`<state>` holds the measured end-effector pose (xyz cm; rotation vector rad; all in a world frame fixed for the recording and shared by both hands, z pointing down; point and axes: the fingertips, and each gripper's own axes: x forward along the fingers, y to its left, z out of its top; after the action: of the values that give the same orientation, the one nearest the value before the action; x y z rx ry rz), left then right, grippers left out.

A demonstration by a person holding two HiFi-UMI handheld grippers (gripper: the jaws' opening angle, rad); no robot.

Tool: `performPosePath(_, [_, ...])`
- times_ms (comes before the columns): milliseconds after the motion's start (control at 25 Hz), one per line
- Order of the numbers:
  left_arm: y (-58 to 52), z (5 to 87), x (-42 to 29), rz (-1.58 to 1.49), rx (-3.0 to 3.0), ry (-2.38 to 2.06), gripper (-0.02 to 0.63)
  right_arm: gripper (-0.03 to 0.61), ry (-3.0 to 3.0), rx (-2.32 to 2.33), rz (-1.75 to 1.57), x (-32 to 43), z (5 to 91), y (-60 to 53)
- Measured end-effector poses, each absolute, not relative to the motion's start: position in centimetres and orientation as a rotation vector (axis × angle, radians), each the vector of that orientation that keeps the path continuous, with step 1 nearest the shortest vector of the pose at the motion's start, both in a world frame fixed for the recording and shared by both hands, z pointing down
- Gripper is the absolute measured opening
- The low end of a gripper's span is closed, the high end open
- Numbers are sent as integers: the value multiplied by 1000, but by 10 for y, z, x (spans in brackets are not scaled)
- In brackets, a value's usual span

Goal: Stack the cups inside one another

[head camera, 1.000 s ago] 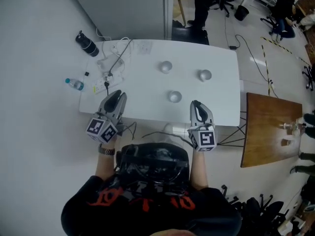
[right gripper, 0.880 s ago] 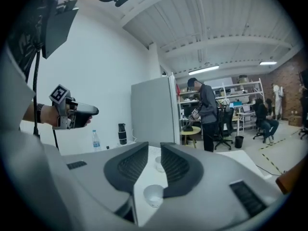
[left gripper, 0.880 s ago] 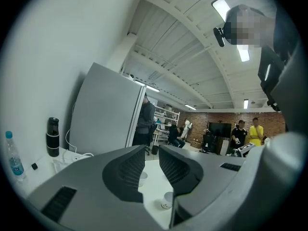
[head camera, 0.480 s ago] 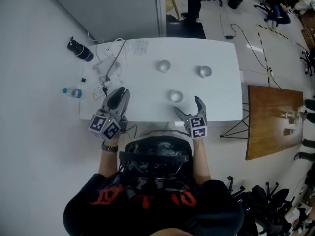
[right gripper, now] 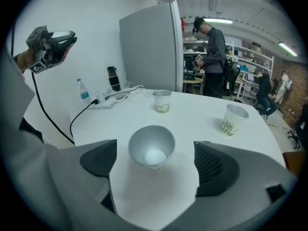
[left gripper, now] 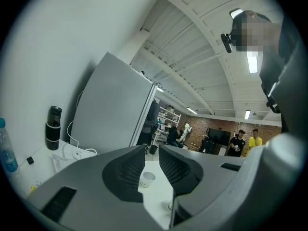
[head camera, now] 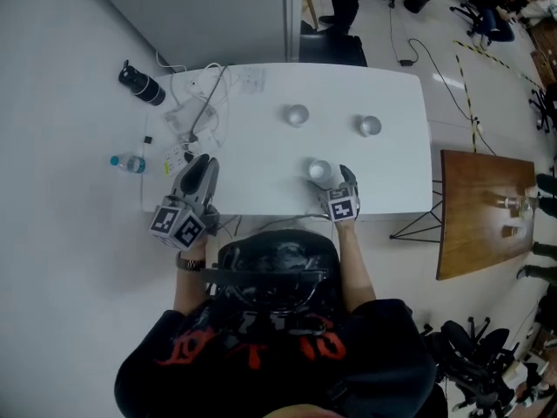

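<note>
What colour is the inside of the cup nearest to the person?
The cup is silvery grey inside; the right gripper view shows it best.

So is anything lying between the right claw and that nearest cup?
Nothing. In the right gripper view the right gripper has its jaws, which have just been opening, spread wide either side of the nearest cup, with only bare white table in the gaps.

Three small paper cups, white outside with greenish print, stand upright and mouth-up, well apart on a white table (head camera: 252, 146). The nearest cup (right gripper: 151, 146), grey inside and empty, sits close to the front edge. The far-left cup (right gripper: 162, 101) stands behind it. The right-hand cup (right gripper: 233, 119) stands off to the right.
</note>
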<state>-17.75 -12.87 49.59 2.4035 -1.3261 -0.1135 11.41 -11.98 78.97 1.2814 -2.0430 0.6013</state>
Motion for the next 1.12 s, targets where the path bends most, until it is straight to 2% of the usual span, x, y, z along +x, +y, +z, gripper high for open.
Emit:
performPosePath(120, [-131, 497, -180, -119, 2397, -1332, 80, 505, -2046, 1246, 589, 106, 793, -125])
performPosePath(240, [-136, 499, -182, -111, 2390, -1340, 80, 454, -2033, 1227, 563, 101, 794, -128])
performPosePath(320, [-138, 502, -183, -103, 2390, -1332, 80, 443, -2023, 1223, 556, 99, 796, -128])
performPosePath(400, [-139, 504, -182, -100, 2390, -1323, 80, 365, -2017, 1232, 545, 99, 795, -127])
performPosePath(880, [-149, 512, -172, -86, 2406, -1241, 80, 362, -2023, 1388, 578, 132, 780, -106])
performPosePath(1120, [-154, 507, -153, -80, 2438, -1185, 80, 362, -2029, 1563, 538, 174, 733, -98])
